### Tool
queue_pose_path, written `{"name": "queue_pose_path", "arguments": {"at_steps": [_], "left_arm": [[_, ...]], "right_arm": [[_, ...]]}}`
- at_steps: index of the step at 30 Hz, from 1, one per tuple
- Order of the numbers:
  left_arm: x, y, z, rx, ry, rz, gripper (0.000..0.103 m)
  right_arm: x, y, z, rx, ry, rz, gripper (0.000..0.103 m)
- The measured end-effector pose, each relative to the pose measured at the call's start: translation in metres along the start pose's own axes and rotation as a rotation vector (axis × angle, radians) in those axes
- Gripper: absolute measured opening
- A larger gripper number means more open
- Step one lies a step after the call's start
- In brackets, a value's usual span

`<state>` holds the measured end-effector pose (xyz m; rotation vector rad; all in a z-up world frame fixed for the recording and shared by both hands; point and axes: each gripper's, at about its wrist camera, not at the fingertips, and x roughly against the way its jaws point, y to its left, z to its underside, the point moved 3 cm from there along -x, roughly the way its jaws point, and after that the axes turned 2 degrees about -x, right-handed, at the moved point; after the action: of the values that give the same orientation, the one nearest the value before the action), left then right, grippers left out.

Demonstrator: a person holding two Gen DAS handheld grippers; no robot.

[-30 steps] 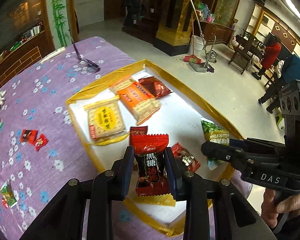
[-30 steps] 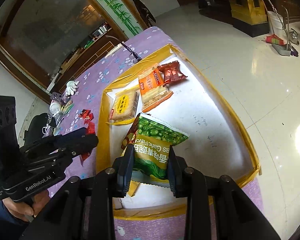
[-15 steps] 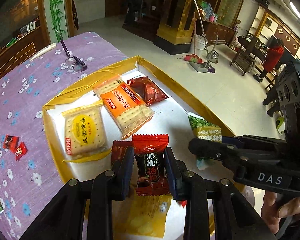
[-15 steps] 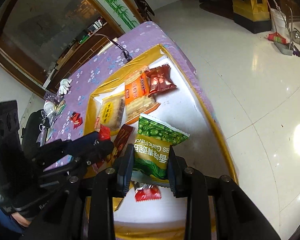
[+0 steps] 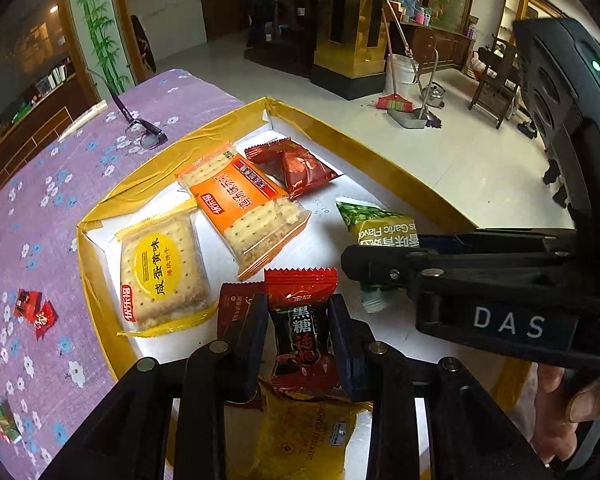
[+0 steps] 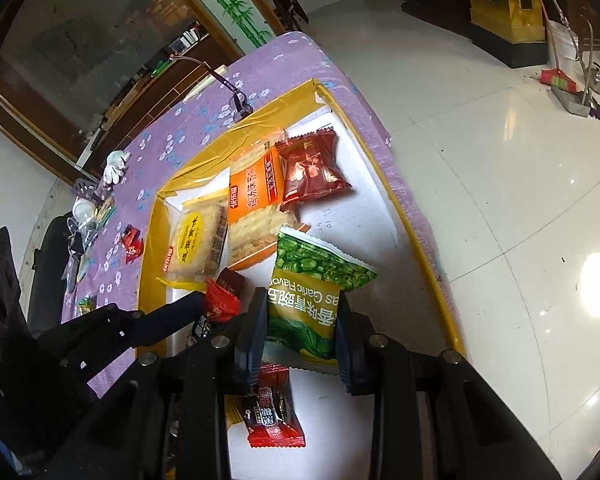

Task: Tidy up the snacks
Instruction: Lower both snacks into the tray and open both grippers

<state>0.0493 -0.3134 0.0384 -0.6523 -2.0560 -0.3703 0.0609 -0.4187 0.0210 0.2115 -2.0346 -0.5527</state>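
Left wrist: left tool [image 5: 299,334] clamps red candy [image 5: 303,336]; right tool [image 6: 302,330] clamps green pea packet [image 6: 312,300] over tray [image 5: 384,162]

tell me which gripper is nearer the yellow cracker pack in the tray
Left. The left gripper holds a red candy just beside the yellow cracker pack; the right gripper, gripping the green pea bag, sits farther across the tray.

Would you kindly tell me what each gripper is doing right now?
Left gripper: closed on the red candy packet.
Right gripper: closed on the green pea packet.
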Motion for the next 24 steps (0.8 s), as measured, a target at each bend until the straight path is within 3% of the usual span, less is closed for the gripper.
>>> {"name": "queue_pose_path", "arguments": {"at_steps": [24], "left_arm": [[-0.001,-0.005,-0.001,-0.063,-0.025,-0.02,0.032]], "right_arm": [[-0.014,0.003,-0.003,0.011,0.03,0.026,0.03]]}}
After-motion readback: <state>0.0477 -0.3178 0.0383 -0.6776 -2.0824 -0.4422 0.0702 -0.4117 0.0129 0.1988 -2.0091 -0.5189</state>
